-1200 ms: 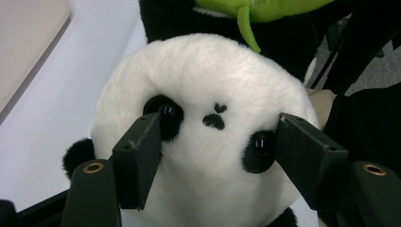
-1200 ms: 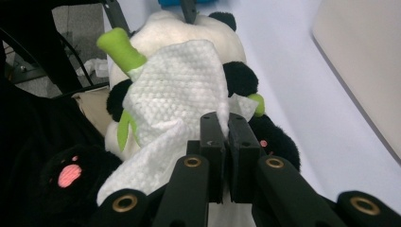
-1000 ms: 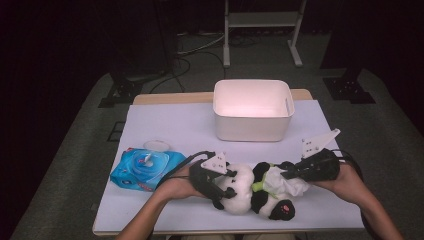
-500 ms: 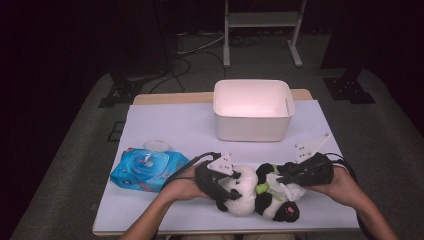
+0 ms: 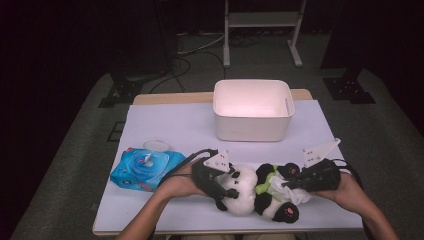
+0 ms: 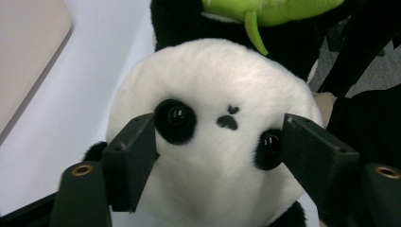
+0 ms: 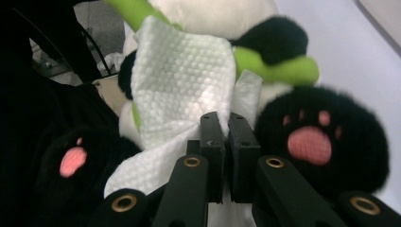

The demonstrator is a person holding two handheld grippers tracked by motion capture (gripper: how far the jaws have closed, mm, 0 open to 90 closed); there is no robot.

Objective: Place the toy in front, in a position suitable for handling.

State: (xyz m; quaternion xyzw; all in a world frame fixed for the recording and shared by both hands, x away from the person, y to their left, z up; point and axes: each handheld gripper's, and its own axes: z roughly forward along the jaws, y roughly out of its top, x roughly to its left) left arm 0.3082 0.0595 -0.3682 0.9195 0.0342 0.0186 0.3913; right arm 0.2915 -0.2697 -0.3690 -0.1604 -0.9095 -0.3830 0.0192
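1. The black-and-white plush panda [image 5: 260,192] lies on its back at the near edge of the white table [image 5: 165,125], long axis left-right, head toward the left gripper [image 5: 220,187].
2. The left gripper's jaws straddle the head; they have just been opening.
3. The right gripper [image 7: 221,124] is clamped on a white embossed tissue [image 7: 182,75].
4. The tissue hides part of the panda's belly.

A black-and-white panda [image 5: 252,192] with pink paw pads and a lime-green trim is seen at the tabletop's [image 5: 170,125] near edge. A white, dimple-patterned wipe [image 7: 182,78] is shown. A blue wipe pack [image 5: 142,169] with red accents and a white bin [image 5: 252,110] are seen.
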